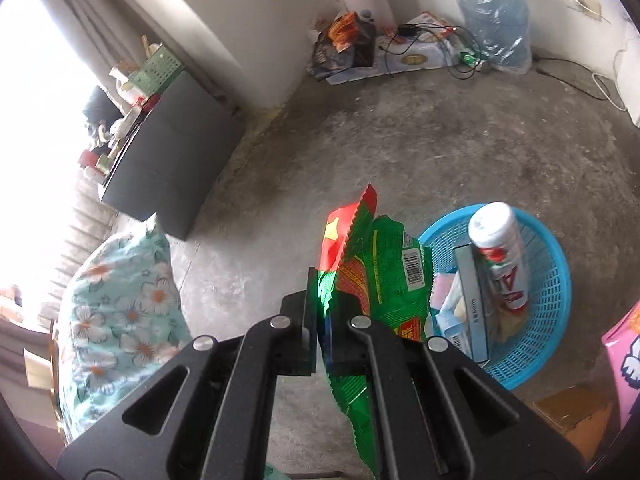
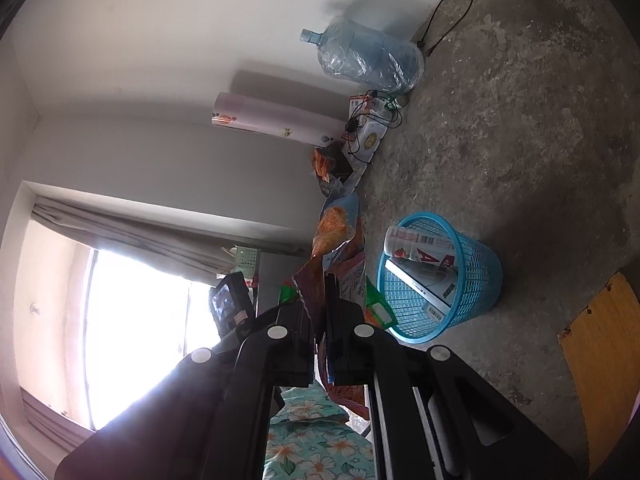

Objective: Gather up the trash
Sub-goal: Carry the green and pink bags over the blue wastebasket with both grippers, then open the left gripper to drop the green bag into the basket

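The left gripper has its jaws clamped on a green snack wrapper, just beside the blue basket. The right gripper pinches an orange wrapper, also beside the basket. The basket sits on the rough grey concrete floor. Far past it, a big water jug leans by the white wall.

The blue basket is seen close ahead from both grippers; the right view is tipped sideways.
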`<state>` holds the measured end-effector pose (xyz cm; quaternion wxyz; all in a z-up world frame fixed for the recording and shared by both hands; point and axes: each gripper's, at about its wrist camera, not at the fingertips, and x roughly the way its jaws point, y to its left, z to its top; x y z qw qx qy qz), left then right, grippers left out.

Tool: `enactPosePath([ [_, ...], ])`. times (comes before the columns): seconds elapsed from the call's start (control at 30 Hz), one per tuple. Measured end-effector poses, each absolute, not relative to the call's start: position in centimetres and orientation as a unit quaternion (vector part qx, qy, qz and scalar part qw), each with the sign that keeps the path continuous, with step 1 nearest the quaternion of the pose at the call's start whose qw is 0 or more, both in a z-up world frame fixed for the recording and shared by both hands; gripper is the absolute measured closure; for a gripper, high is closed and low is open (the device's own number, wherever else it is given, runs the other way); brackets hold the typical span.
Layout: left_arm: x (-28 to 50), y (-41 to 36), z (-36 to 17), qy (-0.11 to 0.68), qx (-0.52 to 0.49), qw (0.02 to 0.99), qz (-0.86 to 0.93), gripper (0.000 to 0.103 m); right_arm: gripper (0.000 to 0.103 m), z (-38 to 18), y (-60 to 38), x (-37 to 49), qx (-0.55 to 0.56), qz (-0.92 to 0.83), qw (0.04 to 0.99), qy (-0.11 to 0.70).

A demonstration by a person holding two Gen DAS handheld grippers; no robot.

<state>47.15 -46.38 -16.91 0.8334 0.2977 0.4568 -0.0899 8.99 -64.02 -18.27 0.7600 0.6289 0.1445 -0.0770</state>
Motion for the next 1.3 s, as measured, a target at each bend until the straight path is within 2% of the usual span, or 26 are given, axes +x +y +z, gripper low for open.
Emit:
enactPosePath([
  [0.23,46.7,-47.1,-19.8,0.481,0.288,0.825,-0.073,0.102,0.099,-17.7,-64.1,8.5,0.628,-0.072,0.763,0.132],
  [0.43,45.9,-48.5,-22.2,0.472,0.312,0.822,-0.066,0.102,0.099,-17.9,-64.2,8.6,0.631,-0.07,0.761,0.131],
  [0.73,45.6,-49.8,-24.8,0.474,0.292,0.826,-0.088,0.101,0.099,-18.1,-64.0,8.8,0.633,-0.068,0.759,0.136],
  [0.8,45.5,-50.1,-26.1,0.505,0.28,0.805,-0.136,0.091,0.099,-18.1,-63.8,8.9,0.633,-0.066,0.759,0.136],
  [0.87,45.5,-50.2,-27.2,0.54,0.279,0.777,-0.162,0.074,0.099,-18.1,-63.6,9.1,0.632,-0.061,0.76,0.137],
  [0.9,45.6,-50.1,-27.1,0.553,0.264,0.771,-0.173,0.072,0.099,-18.0,-63.5,9.2,0.63,-0.06,0.762,0.137],
  [0.93,45.9,-49.6,-26.4,0.56,0.232,0.774,-0.183,0.072,0.099,-17.9,-63.4,9.2,0.629,-0.059,0.763,0.137],
  [1.03,47.0,-48.0,-22.7,0.551,0.157,0.797,-0.193,0.059,0.099,-17.8,-63.3,9.2,0.628,-0.059,0.765,0.133],
  [1.13,48.0,-46.3,-18.1,0.527,0.117,0.818,-0.199,0.054,0.099,-17.5,-63.2,9.1,0.623,-0.064,0.769,0.127],
  [1.3,47.7,-41.9,-8.7,0.484,0.076,0.837,-0.242,0.052,0.099,-16.0,-62.2,9.7,0.571,-0.094,0.803,0.143],
])
